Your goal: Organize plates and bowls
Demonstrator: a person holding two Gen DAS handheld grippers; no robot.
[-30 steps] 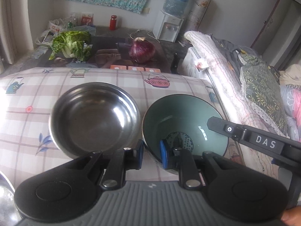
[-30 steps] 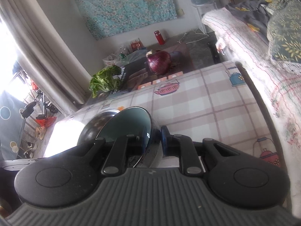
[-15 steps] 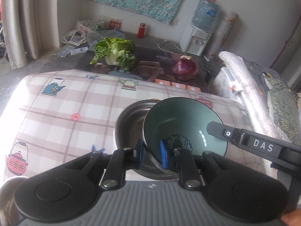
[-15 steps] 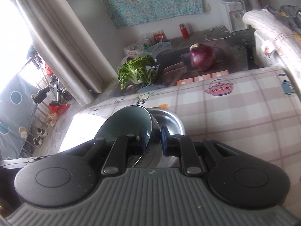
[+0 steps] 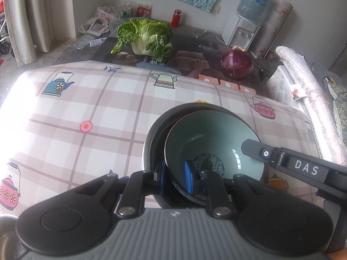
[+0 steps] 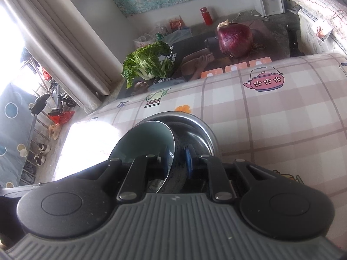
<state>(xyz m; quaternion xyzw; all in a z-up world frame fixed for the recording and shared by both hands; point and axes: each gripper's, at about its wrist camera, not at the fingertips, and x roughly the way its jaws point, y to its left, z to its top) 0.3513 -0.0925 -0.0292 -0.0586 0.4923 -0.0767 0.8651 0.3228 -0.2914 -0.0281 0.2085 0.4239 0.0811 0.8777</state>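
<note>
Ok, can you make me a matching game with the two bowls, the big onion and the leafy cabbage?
Things:
1. green bowl
2. metal bowl
3. purple onion
4. cabbage

Places:
A. behind the table, left side
B. on the checked tablecloth
C. pinched at its rim by both tongs
D. behind the table, right side

Pairs: 1-C, 2-B, 3-D, 4-A
</note>
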